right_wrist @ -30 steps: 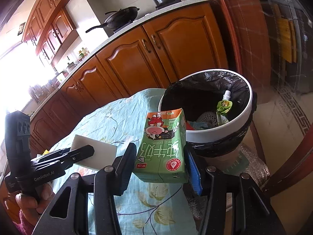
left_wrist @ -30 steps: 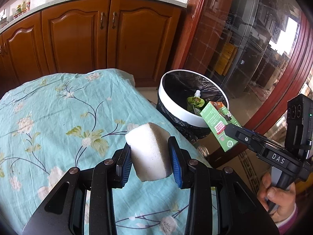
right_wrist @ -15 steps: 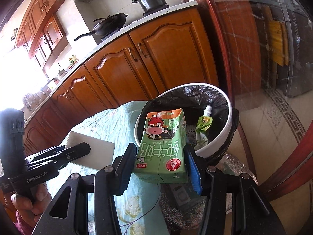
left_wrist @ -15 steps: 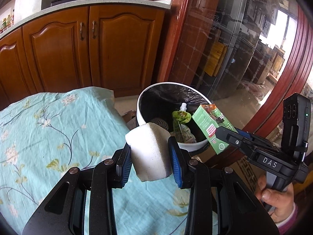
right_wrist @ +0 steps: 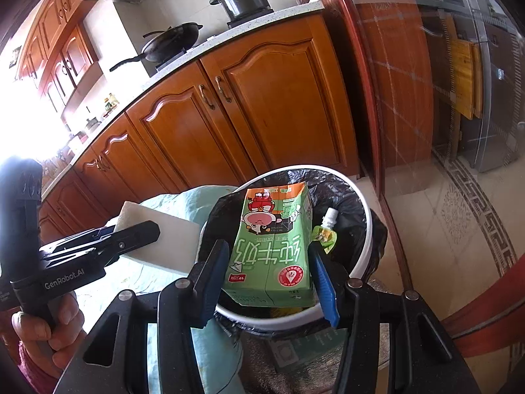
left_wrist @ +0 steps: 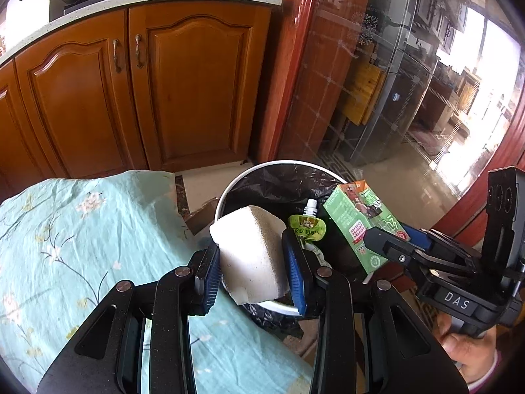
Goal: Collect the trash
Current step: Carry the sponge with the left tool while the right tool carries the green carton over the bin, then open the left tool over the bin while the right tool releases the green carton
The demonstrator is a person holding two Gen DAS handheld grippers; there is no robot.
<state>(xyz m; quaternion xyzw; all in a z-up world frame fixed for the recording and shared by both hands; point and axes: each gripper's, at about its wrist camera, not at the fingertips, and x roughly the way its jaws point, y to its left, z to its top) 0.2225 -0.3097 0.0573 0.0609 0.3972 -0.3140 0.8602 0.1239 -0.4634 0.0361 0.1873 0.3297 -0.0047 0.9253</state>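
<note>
Two pieces of trash held over the white bin [left_wrist: 226,197], neither dropped yet; one green pouch [right_wrist: 325,234] already inside on the black liner. Left gripper [left_wrist: 251,262] jaws partly closed, clamping a white sponge block [left_wrist: 252,249], speckled grey on top, near the bin's edge beside the floral worktop cloth [left_wrist: 82,246]. Right gripper [right_wrist: 267,272] jaws about half open, pinching a green milk carton [right_wrist: 272,249], upright, cartoon print, top flaps torn open. Left to do: release both.

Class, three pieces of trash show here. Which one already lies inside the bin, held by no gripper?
The green spouted pouch, resting on the black liner. The milk carton and white sponge are each clamped in a hand-held gripper.
</note>
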